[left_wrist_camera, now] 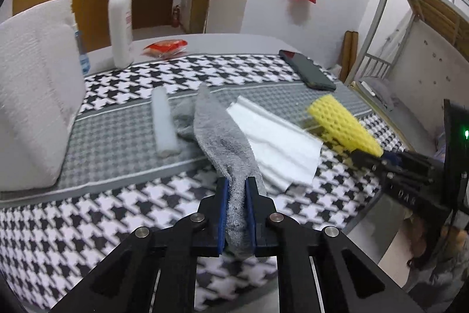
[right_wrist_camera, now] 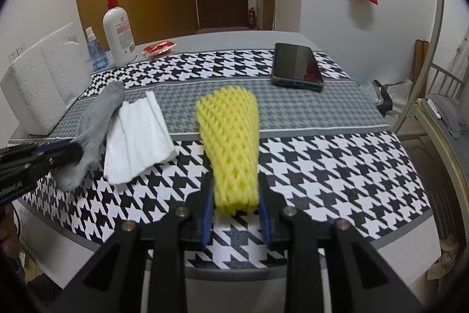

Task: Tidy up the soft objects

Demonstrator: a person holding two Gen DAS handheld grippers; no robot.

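Both grabs look done, sorting remains; left gripper (left_wrist_camera: 236, 187) pinches the grey terry sock (left_wrist_camera: 222, 137) beside the white folded tissue (left_wrist_camera: 275, 137); right gripper (right_wrist_camera: 236, 213), partly closed, clasps the yellow foam net sleeve (right_wrist_camera: 231, 143) right of that tissue.

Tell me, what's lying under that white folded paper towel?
The white paper towel lies on the houndstooth tablecloth, its left edge against the grey sock. Anything directly beneath it is covered.
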